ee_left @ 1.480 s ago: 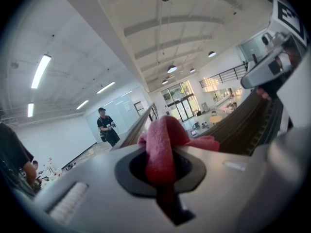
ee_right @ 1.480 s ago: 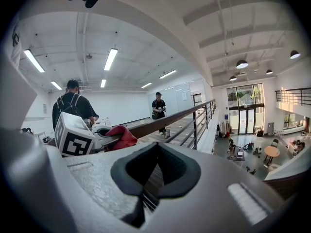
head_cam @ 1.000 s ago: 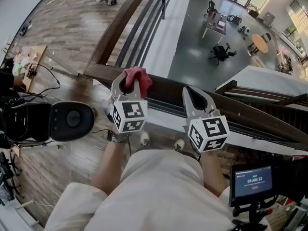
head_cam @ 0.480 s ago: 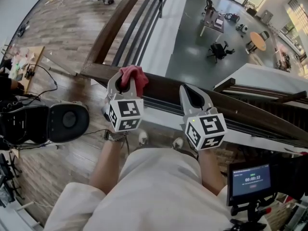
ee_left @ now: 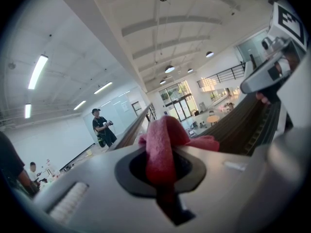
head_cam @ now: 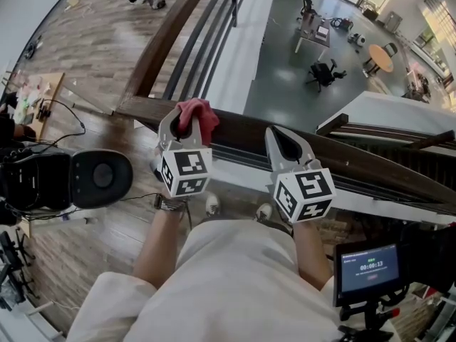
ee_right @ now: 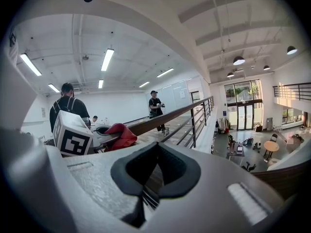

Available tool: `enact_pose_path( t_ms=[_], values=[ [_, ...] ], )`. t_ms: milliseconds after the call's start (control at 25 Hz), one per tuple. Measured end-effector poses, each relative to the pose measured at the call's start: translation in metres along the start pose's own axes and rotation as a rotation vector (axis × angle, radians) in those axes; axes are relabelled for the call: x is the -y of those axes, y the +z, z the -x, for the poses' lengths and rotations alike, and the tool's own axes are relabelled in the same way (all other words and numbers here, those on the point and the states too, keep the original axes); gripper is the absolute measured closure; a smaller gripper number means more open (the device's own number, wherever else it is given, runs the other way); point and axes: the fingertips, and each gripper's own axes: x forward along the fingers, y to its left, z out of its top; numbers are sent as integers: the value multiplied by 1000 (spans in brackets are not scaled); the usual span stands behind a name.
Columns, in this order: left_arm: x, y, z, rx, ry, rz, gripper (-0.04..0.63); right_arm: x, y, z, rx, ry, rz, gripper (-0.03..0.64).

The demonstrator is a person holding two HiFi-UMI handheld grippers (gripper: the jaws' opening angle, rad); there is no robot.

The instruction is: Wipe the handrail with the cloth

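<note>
The left gripper (head_cam: 187, 122) has its jaws clamped on the cloth (head_cam: 200, 112), a red wad that bulges out past the tips. The wad sits on top of the handrail (head_cam: 246, 132), just right of the corner (head_cam: 139, 107) where a second rail (head_cam: 167, 41) branches away. The right gripper (head_cam: 286, 140) has its jaws together with nothing between them. It is held at the near side of the handrail, beside the left gripper and apart from the cloth.

Progress: the cloth is in position near the left end. Wiped and unwiped surface cannot be told apart. Judged from position, nearly the whole run to the right remains.

Clearance: the handrail runs unobstructed down and right to the picture edge. The right gripper lies over the likely wiping path and would need to shift aside. Beyond the far edge is an open drop to the lower floor (head_cam: 292, 70), so a released cloth could fall there. A screen (head_cam: 369, 268) at lower right stands clear of the handrail.
</note>
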Motion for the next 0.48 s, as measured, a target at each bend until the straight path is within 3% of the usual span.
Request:
enact_pose_path(
  t_ms=[480],
  values=[
    [6, -2, 0, 1, 6, 0, 571, 7, -7, 7, 0, -3, -33, 614]
  ],
)
